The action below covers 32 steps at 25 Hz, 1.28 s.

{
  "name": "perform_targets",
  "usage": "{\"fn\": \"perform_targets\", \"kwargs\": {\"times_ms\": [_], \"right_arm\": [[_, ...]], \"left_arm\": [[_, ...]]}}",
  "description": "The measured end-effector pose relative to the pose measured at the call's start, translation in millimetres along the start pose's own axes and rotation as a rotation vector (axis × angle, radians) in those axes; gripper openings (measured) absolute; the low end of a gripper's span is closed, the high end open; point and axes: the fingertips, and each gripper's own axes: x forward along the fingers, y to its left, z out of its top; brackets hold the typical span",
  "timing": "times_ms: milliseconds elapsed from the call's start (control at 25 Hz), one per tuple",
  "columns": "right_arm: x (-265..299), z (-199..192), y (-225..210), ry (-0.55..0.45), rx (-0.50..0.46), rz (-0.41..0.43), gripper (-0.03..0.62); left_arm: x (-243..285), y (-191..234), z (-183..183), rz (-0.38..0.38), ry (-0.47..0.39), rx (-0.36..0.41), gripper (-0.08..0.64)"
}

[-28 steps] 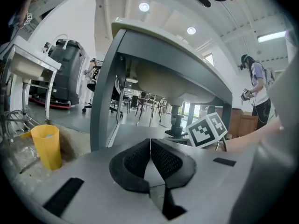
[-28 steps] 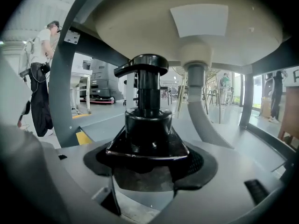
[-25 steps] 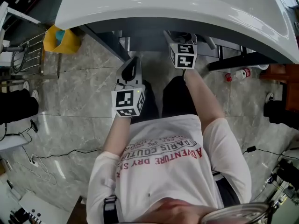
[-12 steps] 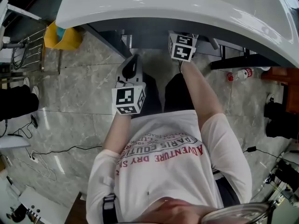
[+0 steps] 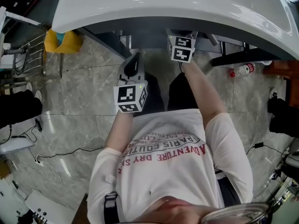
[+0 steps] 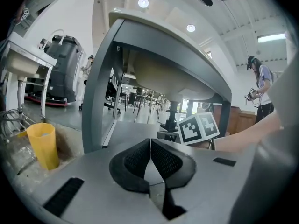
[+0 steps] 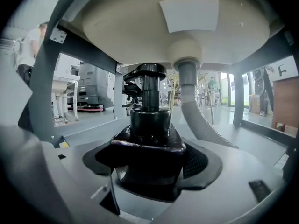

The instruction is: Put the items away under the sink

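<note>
A white sink on a grey frame fills the top of the head view. My right gripper is shut on a dark bottle with a black pump top, held upright beneath the basin's underside, just left of the grey drain hose. From the head, only its marker cube shows at the sink's front edge; the jaws are hidden under the sink. My left gripper is shut with nothing between its pads and hangs lower and to the left, above the stone floor.
A yellow bin stands at the frame's left leg, beside a wire rack. A red-capped bottle lies on the floor at the right. Cables trail across the floor at the left. A person stands far off.
My right gripper with the bottle has edged forward, further under the sink's front edge. The left gripper has hardly moved.
</note>
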Motion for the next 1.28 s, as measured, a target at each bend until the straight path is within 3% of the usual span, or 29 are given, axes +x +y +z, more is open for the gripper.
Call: {"fn": "perform_targets", "kwargs": {"times_ms": [320, 400, 560, 600, 640, 680, 800, 960, 1080, 1280], "right_arm": [[-37.8, -3.3, 2.2, -0.009, -0.037, 0.026, 0.373], [-52.7, -7.0, 2.0, -0.012, -0.007, 0.018, 0.373], [-78.6, -11.9, 10.0, -0.02, 0.074, 0.059, 0.368], [-83.8, -10.7, 11.0, -0.026, 0.075, 0.058, 0.321], [-88.9, -8.0, 10.6, -0.036, 0.069, 0.049, 0.187], [-94.0, -4.4, 10.0, -0.044, 0.062, 0.04, 0.105], [-112.5, 6.5, 12.5, -0.03, 0.064, 0.048, 0.041], [-144.9, 27.7, 27.2, 0.047, 0.044, 0.146, 0.026], [-173.7, 61.1, 28.6, 0.074, 0.043, 0.191, 0.025], [-223.9, 136.9, 28.6, 0.083, 0.057, 0.233, 0.025]], "left_arm": [[5.1, -14.2, -0.4, -0.023, 0.003, -0.029, 0.028], [5.8, -16.5, 4.3, -0.027, -0.007, -0.045, 0.028], [11.0, -22.6, 8.5, -0.027, -0.015, -0.004, 0.027], [12.9, -24.8, 8.1, -0.028, -0.014, 0.001, 0.028], [14.7, -27.1, 7.8, -0.028, -0.014, 0.001, 0.027], [16.0, -29.6, 7.6, -0.027, -0.012, -0.003, 0.028], [14.8, -39.4, 9.9, -0.034, 0.022, -0.032, 0.028], [0.4, -58.6, 40.3, -0.077, 0.092, -0.115, 0.027], [-15.0, -72.5, 72.3, -0.075, 0.134, -0.089, 0.027], [-53.2, -102.6, 137.3, -0.069, 0.174, -0.118, 0.028]]}}
